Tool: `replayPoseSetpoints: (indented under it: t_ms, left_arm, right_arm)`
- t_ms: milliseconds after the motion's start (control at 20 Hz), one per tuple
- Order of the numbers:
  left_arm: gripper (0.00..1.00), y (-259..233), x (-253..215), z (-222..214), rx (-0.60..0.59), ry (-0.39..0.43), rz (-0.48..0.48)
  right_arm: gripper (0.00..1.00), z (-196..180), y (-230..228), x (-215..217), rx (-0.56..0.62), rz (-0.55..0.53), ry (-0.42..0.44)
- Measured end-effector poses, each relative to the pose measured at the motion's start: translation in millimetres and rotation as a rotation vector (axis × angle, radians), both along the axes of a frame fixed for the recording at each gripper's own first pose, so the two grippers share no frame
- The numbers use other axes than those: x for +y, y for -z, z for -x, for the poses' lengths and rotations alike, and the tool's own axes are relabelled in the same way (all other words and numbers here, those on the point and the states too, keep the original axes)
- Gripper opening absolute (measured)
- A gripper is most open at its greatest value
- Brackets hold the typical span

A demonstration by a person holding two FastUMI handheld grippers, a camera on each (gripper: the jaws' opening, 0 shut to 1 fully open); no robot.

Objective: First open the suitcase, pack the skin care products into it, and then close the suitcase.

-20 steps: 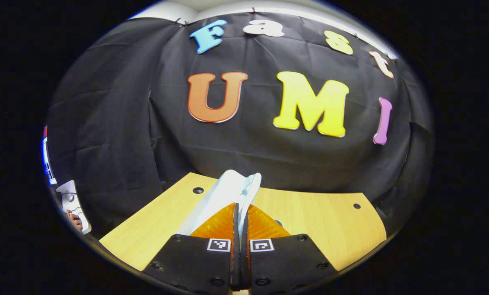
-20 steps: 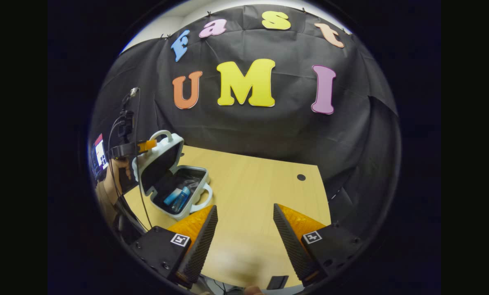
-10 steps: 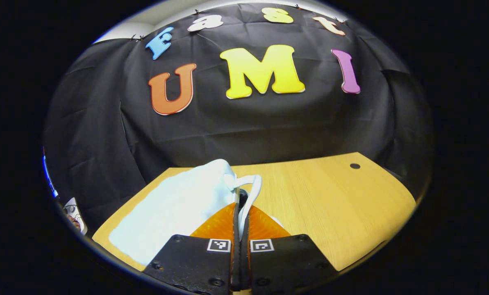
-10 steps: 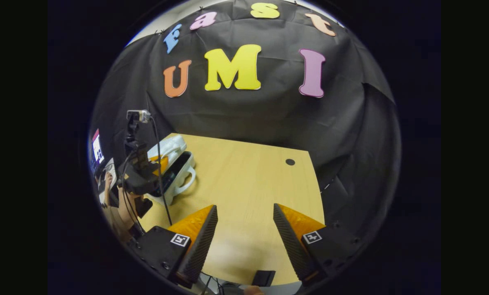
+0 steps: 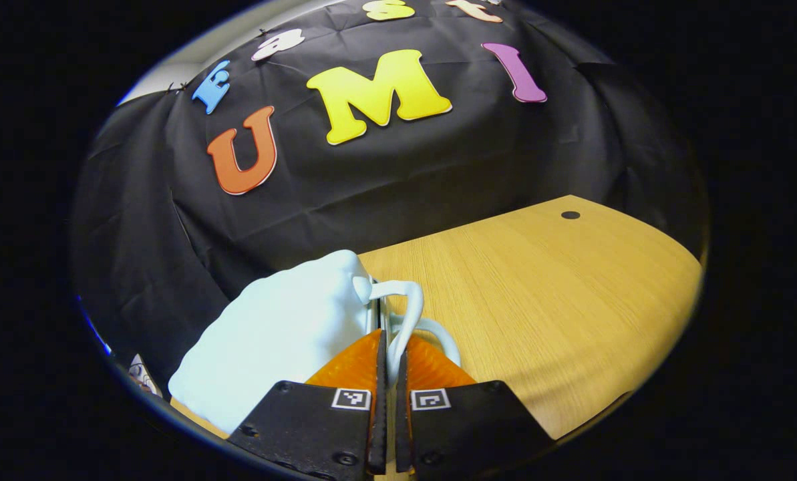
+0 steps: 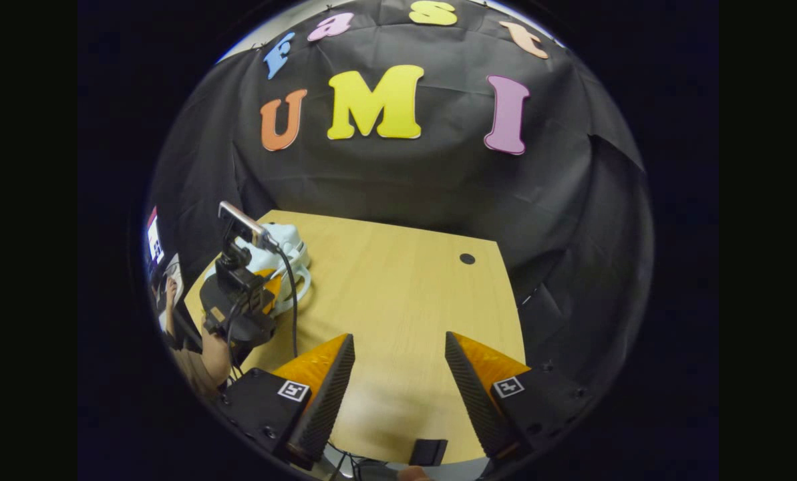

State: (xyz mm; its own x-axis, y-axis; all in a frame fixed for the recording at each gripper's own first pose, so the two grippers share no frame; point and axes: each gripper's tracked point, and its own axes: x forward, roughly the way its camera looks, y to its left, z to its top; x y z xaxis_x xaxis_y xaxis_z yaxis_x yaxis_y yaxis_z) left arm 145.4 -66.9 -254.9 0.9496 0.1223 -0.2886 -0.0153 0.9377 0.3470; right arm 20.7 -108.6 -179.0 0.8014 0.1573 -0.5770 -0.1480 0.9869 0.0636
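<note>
Now suitcase [image 5: 278, 334] flat, handle [image 5: 406, 314] rightward

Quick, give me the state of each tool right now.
Left tool: closed on the lid handle of the white suitcase.
Right tool: open, holding nothing, above the wooden table.

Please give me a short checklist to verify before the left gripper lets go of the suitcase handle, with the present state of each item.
1. Left gripper shut on the lid handle: ok.
2. Suitcase lid down on the base: ok, only a thin seam shows.
3. Latch engaged: cannot tell.
4. Skin care products inside: cannot tell, the lid hides them.
5. Right gripper open and apart from the suitcase: ok.
6. Suitcase resting on the table: ok.
</note>
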Motion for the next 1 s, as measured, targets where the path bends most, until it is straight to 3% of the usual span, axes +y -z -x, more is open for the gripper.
replayPoseSetpoints:
  t_ms: [150,250,300,400,550,800,1000]
  left_arm:
    - [0.26,18.0,-11.5,4.3,0.045,0.063,-0.103]
    - [0.32,23.4,-28.3,6.9,0.053,0.114,-0.11]
    - [0.48,19.8,-39.0,12.0,0.044,0.149,-0.081]
    - [1.0,-13.0,-47.2,26.3,-0.004,0.19,-0.023]
    - [0.98,-84.9,-49.6,48.1,-0.083,0.215,0.044]
    - [0.98,-179.8,-11.2,85.0,-0.156,0.2,0.194]
    - [0.98,-225.8,54.4,108.5,-0.201,0.072,0.271]
  right_arm:
    - [0.78,-4.1,-4.1,-3.3,0.024,-0.015,0.051]
    - [0.81,-6.0,-10.6,-5.0,0.023,-0.02,0.089]
    - [0.78,-7.0,-15.8,-6.3,0.014,-0.016,0.107]
    - [0.81,-10.4,-30.9,-5.8,-0.031,0.014,0.131]
    - [0.78,-15.0,-61.4,3.1,-0.136,0.03,0.176]
    - [0.81,-14.3,-123.4,29.0,-0.305,-0.055,0.277]
    - [0.81,-7.7,-142.7,70.7,-0.358,-0.058,0.249]
